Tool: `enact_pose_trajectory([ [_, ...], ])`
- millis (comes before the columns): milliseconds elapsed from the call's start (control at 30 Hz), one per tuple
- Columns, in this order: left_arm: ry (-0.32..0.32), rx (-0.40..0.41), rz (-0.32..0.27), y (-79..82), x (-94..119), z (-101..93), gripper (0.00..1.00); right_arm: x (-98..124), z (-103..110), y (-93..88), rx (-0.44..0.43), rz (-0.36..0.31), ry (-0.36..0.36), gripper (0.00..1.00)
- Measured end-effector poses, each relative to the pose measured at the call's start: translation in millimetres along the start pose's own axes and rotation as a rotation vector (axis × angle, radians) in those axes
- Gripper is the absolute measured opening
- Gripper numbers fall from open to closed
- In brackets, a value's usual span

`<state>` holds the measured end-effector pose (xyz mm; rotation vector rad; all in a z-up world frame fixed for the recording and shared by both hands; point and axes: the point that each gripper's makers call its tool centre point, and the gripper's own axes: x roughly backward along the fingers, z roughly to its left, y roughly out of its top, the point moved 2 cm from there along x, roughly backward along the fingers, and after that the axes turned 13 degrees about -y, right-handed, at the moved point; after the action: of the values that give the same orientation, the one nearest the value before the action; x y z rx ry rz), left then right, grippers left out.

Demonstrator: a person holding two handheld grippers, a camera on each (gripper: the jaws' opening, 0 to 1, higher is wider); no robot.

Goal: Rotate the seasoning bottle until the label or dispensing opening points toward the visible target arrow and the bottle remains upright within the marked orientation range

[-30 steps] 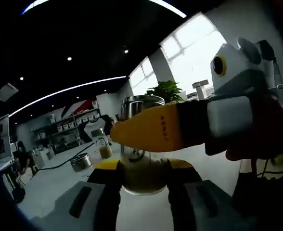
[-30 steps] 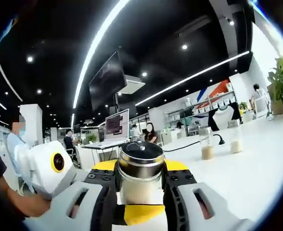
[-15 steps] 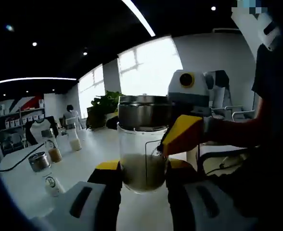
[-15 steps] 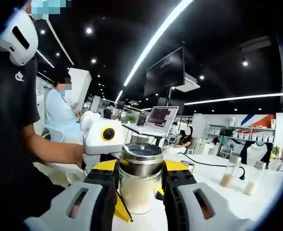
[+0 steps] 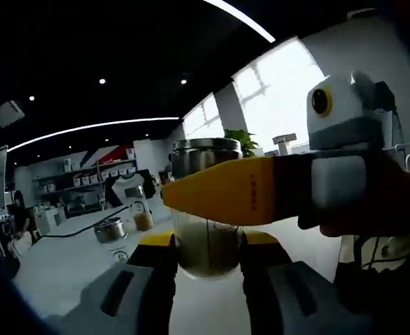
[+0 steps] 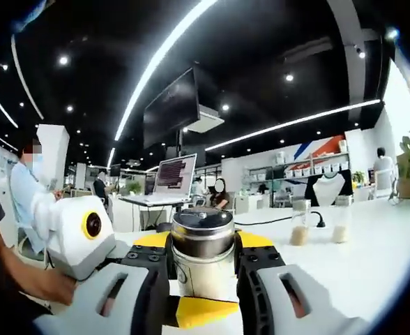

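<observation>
In the left gripper view, the seasoning bottle [image 5: 206, 209] is pinched at its glass body between the two fingers of the left gripper [image 5: 207, 259], whose yellow-topped pads are pressed against its sides. The bottle is held upright, with brownish powder seen in its lower part and a steel cap on top. Across the front of the glass, a yellow finger of the right gripper [image 5: 261, 190] is laid from the right, with its grey-and-white body behind it.

In the right gripper view, the same seasoning bottle [image 6: 203, 258] is clasped between the right gripper [image 6: 203, 272] and its fingers [image 6: 257, 262], which are closed against the glass just under the steel cap. A yellow tip of the left gripper [image 6: 203, 312] is seen at the foot of the bottle, and its white body with a yellow-ringed lens lies to the left, held by a hand [image 6: 48, 286].

The bottle is kept just above the white table [image 5: 72, 262]. On it, to the left in the left gripper view, a steel-lidded jar [image 5: 112, 230] and a tall jar of tan powder [image 5: 142, 213] are set well apart from the held bottle. In the right gripper view, two small jars [image 6: 300, 223] are stood farther back on the table [image 6: 358, 258], and a laptop [image 6: 171, 178] is seen behind the cap. A potted plant [image 5: 243, 142] is placed near the window.
</observation>
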<state>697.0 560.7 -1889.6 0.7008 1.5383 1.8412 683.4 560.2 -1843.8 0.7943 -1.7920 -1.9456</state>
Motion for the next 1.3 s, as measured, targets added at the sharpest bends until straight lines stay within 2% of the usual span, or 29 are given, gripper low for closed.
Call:
enact_pose_trajectory([
  [33, -0.004, 0.001, 0.004, -1.3, -0.3, 0.6, 0.37, 0.2, -0.1, -2.1, 0.047, 0.012, 0.001, 0.33],
  [100, -0.014, -0.009, 0.016, -5.9, -1.4, 2.2, 0.37, -0.2, 0.2, -6.3, 0.069, 0.042, 0.017, 0.33],
  [167, -0.085, 0.036, 0.001, -9.1, -3.4, -2.3, 0.37, -0.8, -3.7, -9.2, 0.06, 0.067, 0.03, 0.32],
  [200, -0.126, 0.064, 0.02, -10.8, -3.6, -5.3, 0.37, -0.8, -6.4, -11.1, 0.046, 0.082, 0.044, 0.32],
  [233, -0.132, 0.049, 0.004, -7.1, -3.0, -4.4, 0.38, -1.4, -8.0, -12.3, 0.032, 0.088, 0.055, 0.32],
  [300, -0.104, 0.044, -0.015, -3.5, -0.6, 0.8, 0.41, -3.2, -15.6, -12.6, 0.005, 0.089, 0.045, 0.32],
  [433, -0.105, 0.092, 0.037, -11.5, 0.0, 7.6, 0.52, -8.7, -26.6, -13.1, 0.017, 0.089, 0.041, 0.32],
  [600, -0.076, 0.078, 0.034, -10.3, 6.8, 18.6, 0.58, -20.0, -38.7, -14.9, 0.055, 0.097, 0.058, 0.32],
  [700, -0.056, 0.1, 0.043, -11.1, 10.1, 27.0, 0.7, -28.2, -44.3, -17.3, 0.062, 0.109, 0.075, 0.32],
  [833, -0.013, 0.077, 0.039, -9.5, 17.2, 38.6, 0.81, -39.2, -48.5, -25.0, 0.107, 0.126, 0.113, 0.32],
  [1000, 0.021, 0.07, 0.053, -8.5, 22.6, 50.8, 1.0, -56.2, -60.5, -33.8, 0.049, 0.14, 0.13, 0.32],
  [1100, 0.028, 0.063, 0.075, -10.7, 25.8, 53.5, 1.0, -66.9, -69.0, -39.3, 0.026, 0.159, 0.115, 0.32],
  [1133, 0.031, 0.064, 0.079, -11.6, 26.6, 55.7, 1.0, -70.2, -72.4, -43.9, 0.042, 0.186, 0.103, 0.32],
  [1300, 0.028, 0.088, 0.078, -11.4, 30.3, 58.6, 1.0, -81.6, -77.7, -52.2, 0.062, 0.214, 0.109, 0.32],
])
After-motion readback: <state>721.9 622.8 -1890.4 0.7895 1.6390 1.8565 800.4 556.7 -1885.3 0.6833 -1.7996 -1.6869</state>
